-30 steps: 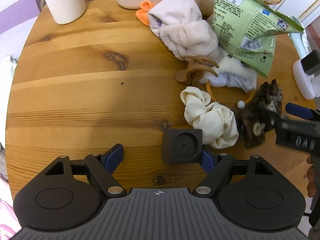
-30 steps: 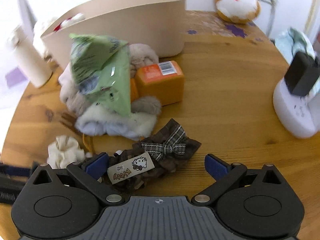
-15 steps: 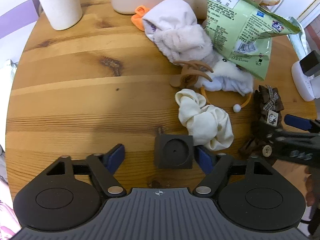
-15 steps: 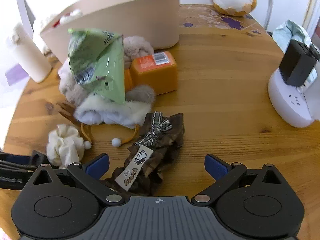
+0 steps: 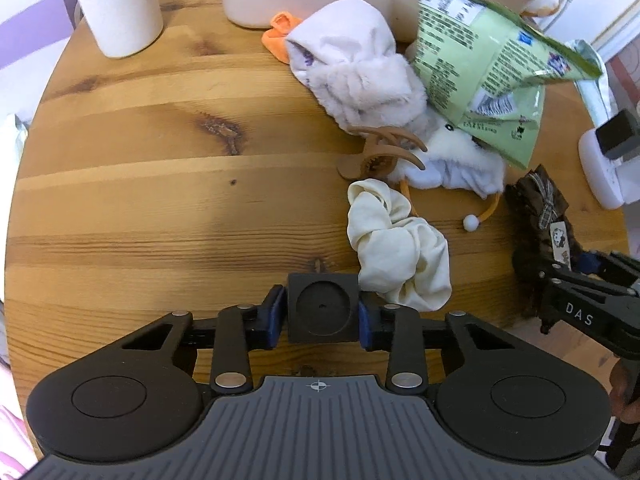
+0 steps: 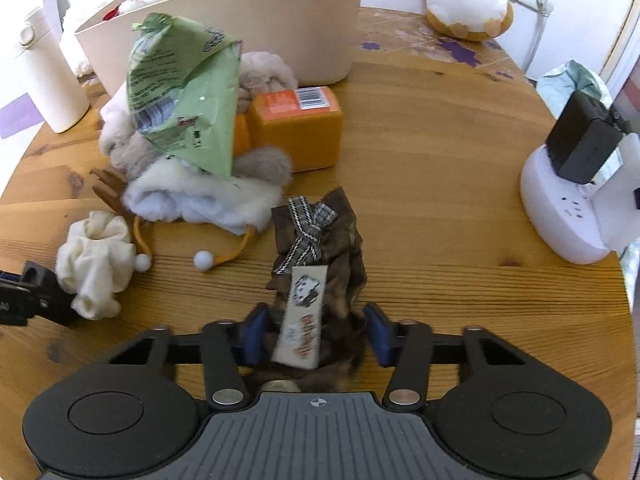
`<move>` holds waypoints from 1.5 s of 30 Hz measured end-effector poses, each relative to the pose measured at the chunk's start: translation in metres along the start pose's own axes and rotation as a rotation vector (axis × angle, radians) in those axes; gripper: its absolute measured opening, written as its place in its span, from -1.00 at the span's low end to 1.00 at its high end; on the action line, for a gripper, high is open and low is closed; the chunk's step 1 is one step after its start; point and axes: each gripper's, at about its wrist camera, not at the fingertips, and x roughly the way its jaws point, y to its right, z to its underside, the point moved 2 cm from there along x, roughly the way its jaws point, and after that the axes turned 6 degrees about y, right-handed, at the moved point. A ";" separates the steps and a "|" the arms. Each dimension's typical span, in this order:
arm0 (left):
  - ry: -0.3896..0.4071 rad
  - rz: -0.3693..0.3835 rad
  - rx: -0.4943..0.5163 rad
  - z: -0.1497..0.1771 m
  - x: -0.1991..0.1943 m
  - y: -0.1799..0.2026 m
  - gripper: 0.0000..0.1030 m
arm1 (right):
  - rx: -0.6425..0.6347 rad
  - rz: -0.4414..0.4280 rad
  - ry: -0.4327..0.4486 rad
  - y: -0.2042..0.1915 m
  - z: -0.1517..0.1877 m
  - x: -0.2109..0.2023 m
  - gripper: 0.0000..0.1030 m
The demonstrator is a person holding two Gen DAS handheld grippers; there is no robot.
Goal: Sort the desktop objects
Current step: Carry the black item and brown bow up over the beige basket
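Between the blue pads of the left tool [image 5: 322, 312] sits a small dark grey cube with a round recess in its top face [image 5: 322, 307]; the jaws have just been closing and both pads now press its sides, so the tool grips it low over the round wooden counter [image 5: 160, 184]. Just right of the cube, touching its corner, lies a cream fabric scrunchie [image 5: 394, 246]. Beyond the scrunchie are a tan claw hair clip [image 5: 384, 152] and an orange headband with white pompom ends [image 5: 472, 222], both partly under a heap of white and grey fluffy plush items [image 5: 360, 76]. A light green crinkled snack bag [image 5: 480, 56] leans on top of that heap.

At the right tool [image 6: 316, 334], the jaws have also just been closing, and a brown checked fabric hair bow with a paper cartoon tag [image 6: 320, 248] lies between its blue pads, with its near end bunched there; the left pad touches the cloth, while the right pad appears to be at its edge, so a firm hold looks likely but is not certain. Behind the bow stands an orange rectangular box with a barcode label [image 6: 298, 128], and farther back a beige oval plastic bin [image 6: 240, 28]. A white cylindrical bottle [image 6: 44, 76] stands at the far left, a white charging base holding a black block [image 6: 576, 184] at the right edge, and a white and orange plush toy with a carrot [image 6: 466, 0] at the far side.
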 end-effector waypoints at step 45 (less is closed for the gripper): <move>0.402 0.013 0.162 -0.165 -0.095 0.017 -0.38 | 0.140 -0.131 0.293 0.072 -0.173 -0.044 -0.40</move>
